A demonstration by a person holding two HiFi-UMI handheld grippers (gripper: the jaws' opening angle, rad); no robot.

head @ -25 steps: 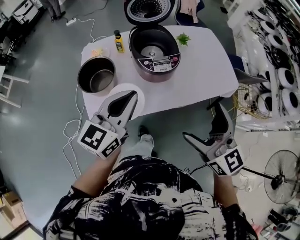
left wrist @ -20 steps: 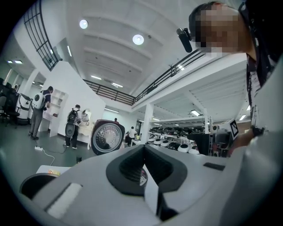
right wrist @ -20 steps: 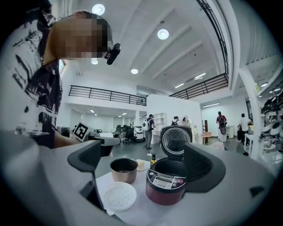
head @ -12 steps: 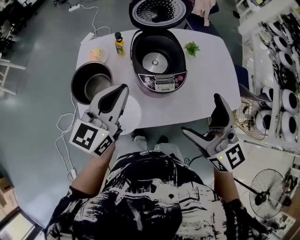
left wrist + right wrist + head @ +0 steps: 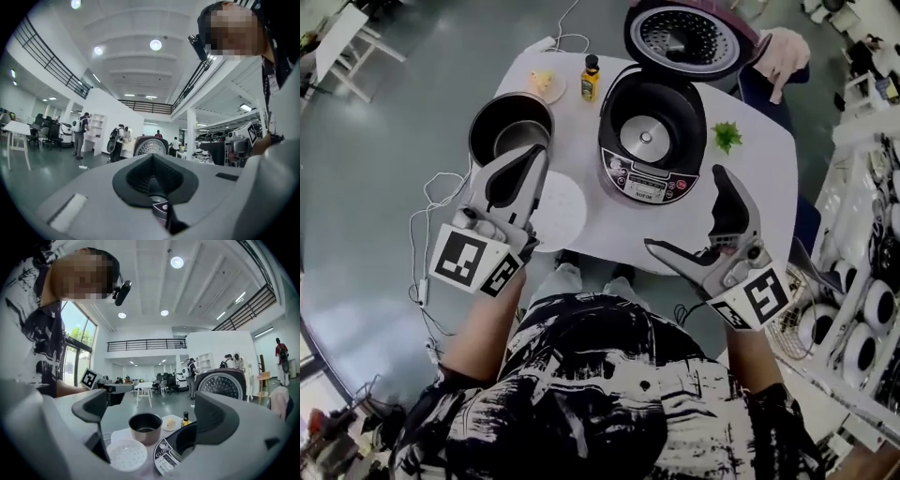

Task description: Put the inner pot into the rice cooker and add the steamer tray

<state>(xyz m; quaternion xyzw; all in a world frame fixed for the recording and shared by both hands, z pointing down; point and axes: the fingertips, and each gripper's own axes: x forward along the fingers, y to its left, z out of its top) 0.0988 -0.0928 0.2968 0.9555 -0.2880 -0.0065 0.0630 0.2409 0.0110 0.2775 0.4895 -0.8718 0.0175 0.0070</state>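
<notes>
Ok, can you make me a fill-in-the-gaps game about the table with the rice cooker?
1. The lid of the rice cooker is not shut, it is ____.
2. In the head view the inner pot stands on the cooker's ____ side.
3. The round steamer tray lying on the table is ____ in colour.
4. The left tool is shut, but the right tool is ____.
Missing words: open, left, white, open.
</notes>
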